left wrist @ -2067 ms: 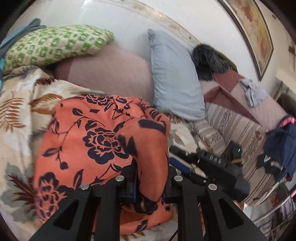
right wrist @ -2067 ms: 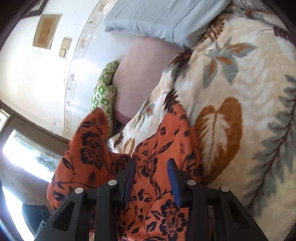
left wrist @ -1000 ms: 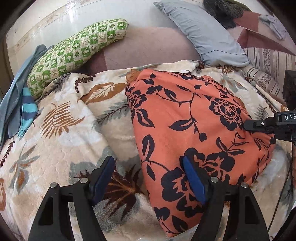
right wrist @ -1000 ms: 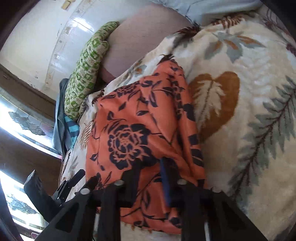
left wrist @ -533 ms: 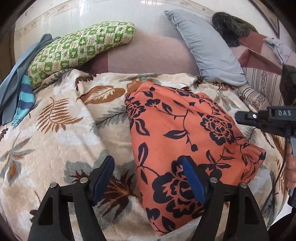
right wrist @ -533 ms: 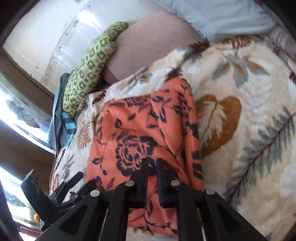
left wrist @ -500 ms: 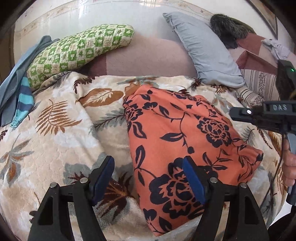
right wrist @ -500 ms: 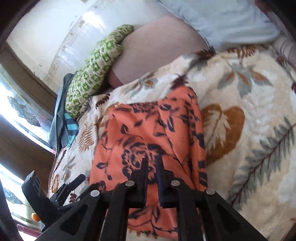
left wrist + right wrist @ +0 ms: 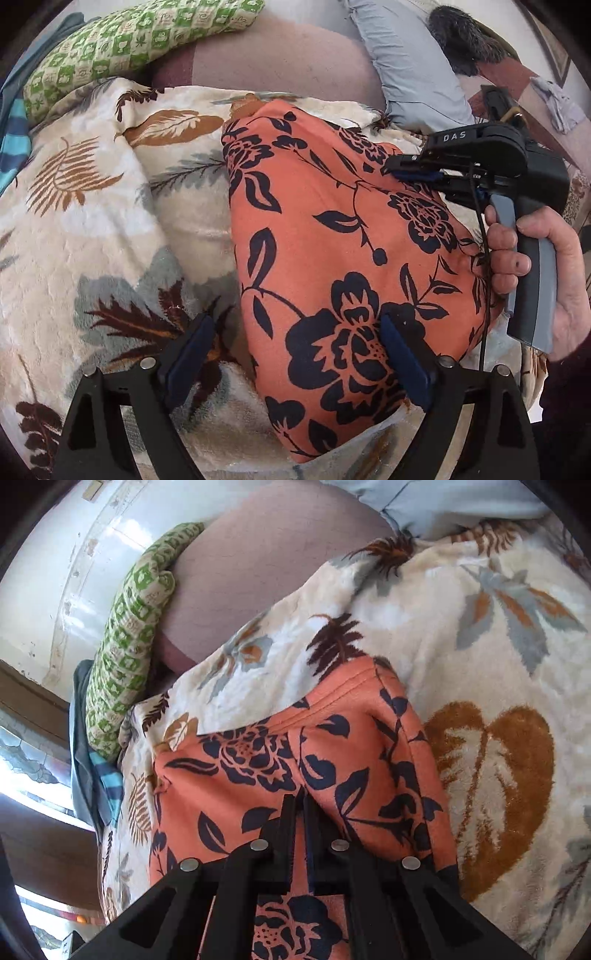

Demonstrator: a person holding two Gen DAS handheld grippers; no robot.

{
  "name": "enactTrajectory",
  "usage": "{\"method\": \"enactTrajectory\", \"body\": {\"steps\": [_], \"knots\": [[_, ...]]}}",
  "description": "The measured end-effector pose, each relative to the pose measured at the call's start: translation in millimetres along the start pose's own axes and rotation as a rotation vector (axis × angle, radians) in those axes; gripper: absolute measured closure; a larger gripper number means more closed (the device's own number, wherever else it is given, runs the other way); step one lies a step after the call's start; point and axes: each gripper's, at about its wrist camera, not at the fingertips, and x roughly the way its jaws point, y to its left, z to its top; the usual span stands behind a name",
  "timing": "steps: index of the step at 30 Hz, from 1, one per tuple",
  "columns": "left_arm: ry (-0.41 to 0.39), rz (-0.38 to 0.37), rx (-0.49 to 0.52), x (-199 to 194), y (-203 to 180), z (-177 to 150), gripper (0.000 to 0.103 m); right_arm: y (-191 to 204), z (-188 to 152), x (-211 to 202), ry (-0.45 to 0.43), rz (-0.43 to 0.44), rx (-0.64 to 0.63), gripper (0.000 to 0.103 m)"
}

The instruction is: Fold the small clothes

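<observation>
Leaf-print blanket (image 9: pixel 92 221) under orange floral garment (image 9: pixel 332 258), pillows behind.

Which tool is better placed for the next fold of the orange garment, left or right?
Probably left: the left tool stands open astride the orange garment's near edge. The right tool is shut over its middle.

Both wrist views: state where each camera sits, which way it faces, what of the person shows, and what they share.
Left wrist: on the left gripper, aimed down at the orange floral garment; the right gripper and hand show.
Right wrist: on the right gripper, aimed down along the garment; no hand shows.
Shared: garment, leaf-print blanket, green checked pillow.
</observation>
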Motion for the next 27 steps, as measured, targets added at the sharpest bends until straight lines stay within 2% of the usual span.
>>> {"method": "enactTrajectory", "body": {"steps": [1, 2, 5, 7, 11, 13, 16, 18, 22, 27], "knots": [[-0.002, 0.006, 0.002, 0, -1, -1, 0.012, 11, 0, -7, -0.032, 0.003, -0.041, 0.092], [-0.004, 0.012, 0.002, -1, -2, -2, 0.012, 22, -1, -11, -0.043, 0.047, -0.075, 0.092], [-0.004, 0.010, -0.020, 0, -1, -5, 0.011, 58, -9, -9, -0.014, 0.200, -0.136, 0.092], [-0.007, 0.015, -0.033, 0, 1, -7, 0.008, 83, -19, 0, 0.025, 0.246, -0.204, 0.092], [-0.013, 0.038, -0.028, 2, 1, -11, 0.004, 110, -36, 31, 0.098, 0.204, -0.324, 0.092], [-0.011, 0.045, -0.029, 3, 2, -11, 0.004, 100, -40, 57, 0.187, 0.170, -0.293, 0.092], [-0.020, 0.073, -0.012, 3, -1, -11, 0.000, 72, -35, 71, 0.212, 0.272, -0.178, 0.092], [-0.024, 0.078, -0.002, 2, -3, -12, 0.000, 71, -29, 65, 0.223, 0.261, -0.152, 0.092], [-0.017, 0.071, -0.015, 4, 0, -8, 0.000, 79, -26, 38, 0.171, 0.202, -0.220, 0.092], [-0.027, 0.084, -0.009, 4, -1, -8, 0.000, 68, -29, 6, 0.138, 0.187, -0.182, 0.092]]}}
